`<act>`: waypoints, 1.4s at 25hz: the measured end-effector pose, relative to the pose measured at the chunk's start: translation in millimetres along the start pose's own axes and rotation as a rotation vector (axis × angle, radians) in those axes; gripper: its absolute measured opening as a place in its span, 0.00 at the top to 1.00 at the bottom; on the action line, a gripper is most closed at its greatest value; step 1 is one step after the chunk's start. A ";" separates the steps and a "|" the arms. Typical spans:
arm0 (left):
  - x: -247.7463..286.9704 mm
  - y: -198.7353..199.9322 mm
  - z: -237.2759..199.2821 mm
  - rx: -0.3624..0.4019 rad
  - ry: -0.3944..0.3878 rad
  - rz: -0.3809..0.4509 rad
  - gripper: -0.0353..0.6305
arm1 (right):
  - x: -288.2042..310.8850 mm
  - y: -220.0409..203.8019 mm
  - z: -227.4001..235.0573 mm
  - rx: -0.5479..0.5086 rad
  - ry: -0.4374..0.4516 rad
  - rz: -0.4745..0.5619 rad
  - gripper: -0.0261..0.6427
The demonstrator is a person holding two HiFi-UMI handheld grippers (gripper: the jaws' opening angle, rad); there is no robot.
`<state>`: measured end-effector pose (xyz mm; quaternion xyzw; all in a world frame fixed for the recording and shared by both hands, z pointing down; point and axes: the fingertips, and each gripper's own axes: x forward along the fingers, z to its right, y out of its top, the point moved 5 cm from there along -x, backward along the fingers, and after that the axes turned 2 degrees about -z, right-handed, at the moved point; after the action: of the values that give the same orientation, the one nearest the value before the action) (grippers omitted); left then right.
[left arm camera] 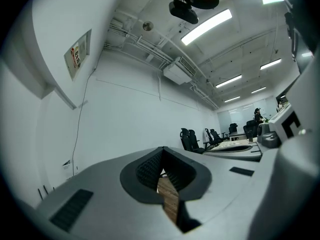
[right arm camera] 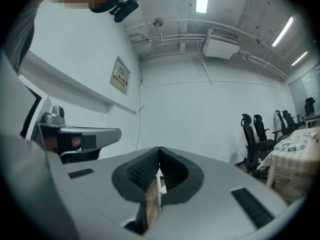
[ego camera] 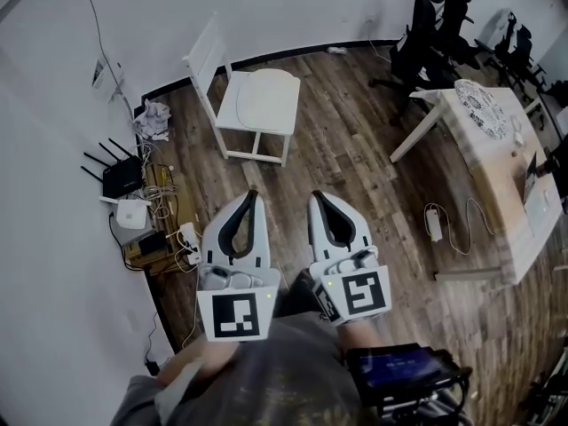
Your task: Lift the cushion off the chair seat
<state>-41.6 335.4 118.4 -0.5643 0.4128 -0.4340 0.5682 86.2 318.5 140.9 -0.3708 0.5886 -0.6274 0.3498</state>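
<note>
- Against the left wall: router (ego camera: pixel 122 177) and tangled cables (ego camera: pixel 164 238) on the floor
- Left gripper (ego camera: pixel 254 195): jaws closed together, nothing between them, well short of the chair
- Chair (ego camera: pixel 206 60): white, ahead on the wood floor; cushion (ego camera: pixel 264 96) lies flat on its seat, untouched
- Cushion, judged: thin, light, soft, likely to flop; best pinched at its near rim, one gripper per side
- Right gripper (ego camera: pixel 318 195): jaws closed, empty

White plastic shells with dark ribbed lining (left arm camera: pixel 150 171) are being sported by the left gripper (ego camera: pixel 252 195) and right gripper (ego camera: pixel 316 197), each being topped off by a black-and-white marker cube (ego camera: pixel 235 314). Grey clothing (ego camera: pixel 266 375) is being worn.
</note>
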 end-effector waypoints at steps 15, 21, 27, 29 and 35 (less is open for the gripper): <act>119.7 -0.1 -6.9 0.025 0.025 -0.047 0.94 | 95.2 1.1 77.5 0.015 0.031 -0.002 0.95; 179.4 11.6 2.4 0.071 0.022 -0.042 0.94 | 137.2 12.7 128.2 0.042 0.029 0.031 0.95; 225.7 20.1 9.7 0.100 0.037 -0.025 0.94 | 170.3 21.0 168.2 0.048 0.045 0.053 0.95; 234.2 20.4 4.7 0.105 0.051 -0.028 0.94 | 182.2 21.0 173.5 0.049 0.055 0.054 0.95; 249.2 14.9 -19.5 0.088 0.112 -0.032 0.94 | 218.6 18.2 169.8 0.048 0.111 0.044 0.95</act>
<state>10.6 90.6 108.1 -0.5204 0.4153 -0.4915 0.5614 130.2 44.7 139.9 -0.3141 0.5999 -0.6530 0.3392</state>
